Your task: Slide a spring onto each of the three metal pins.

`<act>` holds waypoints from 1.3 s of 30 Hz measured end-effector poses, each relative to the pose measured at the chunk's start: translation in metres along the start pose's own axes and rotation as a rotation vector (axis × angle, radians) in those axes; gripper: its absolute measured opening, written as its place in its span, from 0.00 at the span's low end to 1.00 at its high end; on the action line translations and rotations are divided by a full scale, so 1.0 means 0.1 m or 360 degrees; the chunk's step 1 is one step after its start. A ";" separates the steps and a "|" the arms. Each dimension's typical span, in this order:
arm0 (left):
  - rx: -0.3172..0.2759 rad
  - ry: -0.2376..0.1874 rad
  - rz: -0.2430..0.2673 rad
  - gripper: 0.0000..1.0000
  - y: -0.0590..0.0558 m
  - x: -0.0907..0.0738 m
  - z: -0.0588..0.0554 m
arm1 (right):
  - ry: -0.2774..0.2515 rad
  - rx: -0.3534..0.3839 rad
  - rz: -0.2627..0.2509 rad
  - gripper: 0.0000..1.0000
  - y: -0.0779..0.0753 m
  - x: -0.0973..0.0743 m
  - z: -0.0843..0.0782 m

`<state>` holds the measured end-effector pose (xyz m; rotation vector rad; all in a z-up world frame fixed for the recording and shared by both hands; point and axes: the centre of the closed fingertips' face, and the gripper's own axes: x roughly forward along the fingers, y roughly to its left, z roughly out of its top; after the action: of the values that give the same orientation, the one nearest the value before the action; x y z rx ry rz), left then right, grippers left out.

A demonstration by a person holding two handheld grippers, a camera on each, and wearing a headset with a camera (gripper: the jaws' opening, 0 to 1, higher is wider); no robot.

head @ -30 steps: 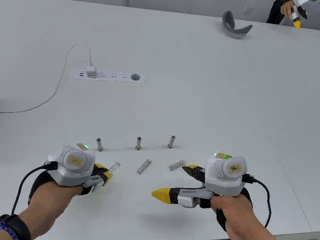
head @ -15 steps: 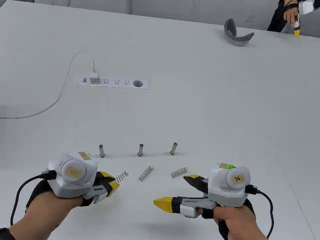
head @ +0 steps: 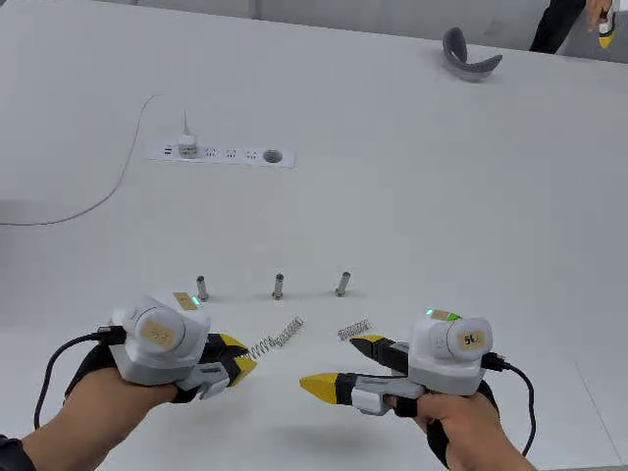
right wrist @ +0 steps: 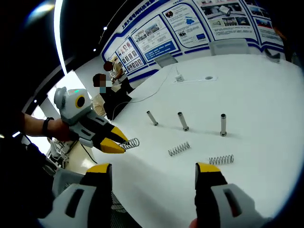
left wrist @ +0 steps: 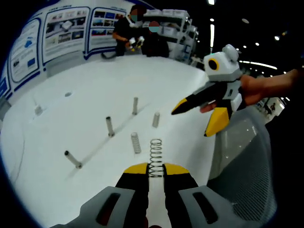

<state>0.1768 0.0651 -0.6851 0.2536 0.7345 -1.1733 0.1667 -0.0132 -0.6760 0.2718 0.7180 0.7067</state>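
the left gripper (left wrist: 156,167) pinches one spring (left wrist: 155,151) by its end, likely leaving its length free to slip over a pin (left wrist: 109,126); the right gripper (right wrist: 154,172) hangs spread nearby.

**One number half-legible, the rest a blur**

Up close, the round tan sticker (head: 470,340) on top of the right gripper (head: 341,363) carries two dark digits. The first looks like a 5. The second could be a 6 or a 4, and I can't settle which. The paler sticker (head: 157,334) on top of the left gripper (head: 238,355) bears a faint mark I cannot read. A small tan tag (head: 184,300) just behind it is no clearer. The wall posters (right wrist: 190,23) show blue headings and blocks of print, all too small to make out.
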 end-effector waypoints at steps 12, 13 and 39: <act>0.0116 -0.0026 -0.0102 0.11 -0.30 0.08 0.18 | -0.0056 0.0098 0.0086 0.60 0.10 0.01 0.03; 0.0130 -0.0025 -0.0108 0.11 -0.32 0.08 0.19 | -0.0066 0.0119 0.0101 0.59 0.12 0.01 0.04; 0.0324 -0.0074 -0.0193 0.11 -0.47 0.09 0.43 | -0.0167 0.0466 0.0316 0.17 0.33 -0.04 0.20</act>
<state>0.1526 0.0169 -0.6500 0.3539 0.5964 -1.3671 0.1616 0.0093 -0.6445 0.6507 0.6997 0.7687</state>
